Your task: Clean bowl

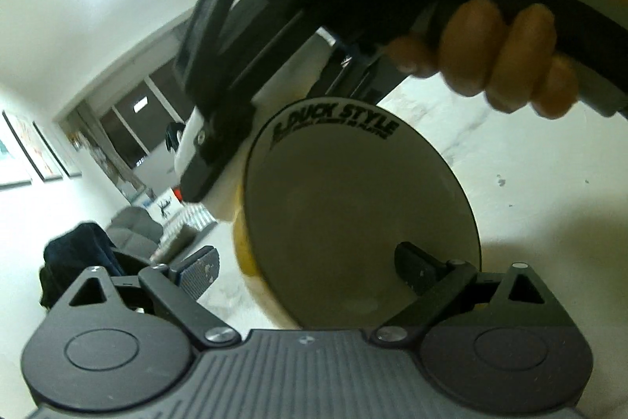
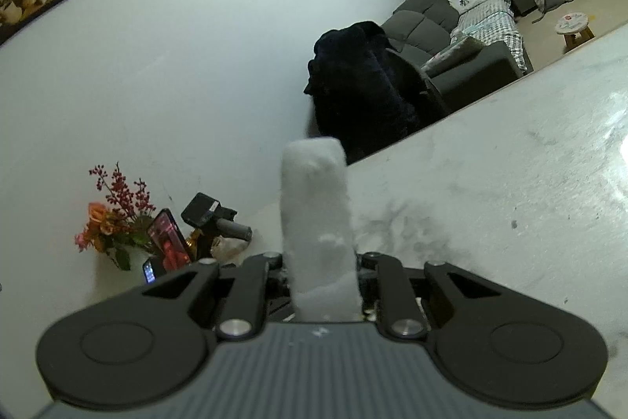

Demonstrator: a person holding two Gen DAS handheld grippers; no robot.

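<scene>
Gripping the yellow bowl (image 1: 353,222) by its rim, tipped on edge between its fingers, the left gripper (image 1: 310,269) is presenting a spotless-looking interior while the right gripper (image 2: 322,273), pinching a white cloth (image 2: 318,214), is hovering just beyond it, so wiping is looking under way or finished.

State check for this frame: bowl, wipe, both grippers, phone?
bowl: tilted on edge, rim clamped, inside facing the camera
left gripper: shut on bowl
white wipe: folded, sticking out from the jaws
right gripper: shut on white wipe
hand: gripping the right gripper's handle
phone: screen lit
</scene>
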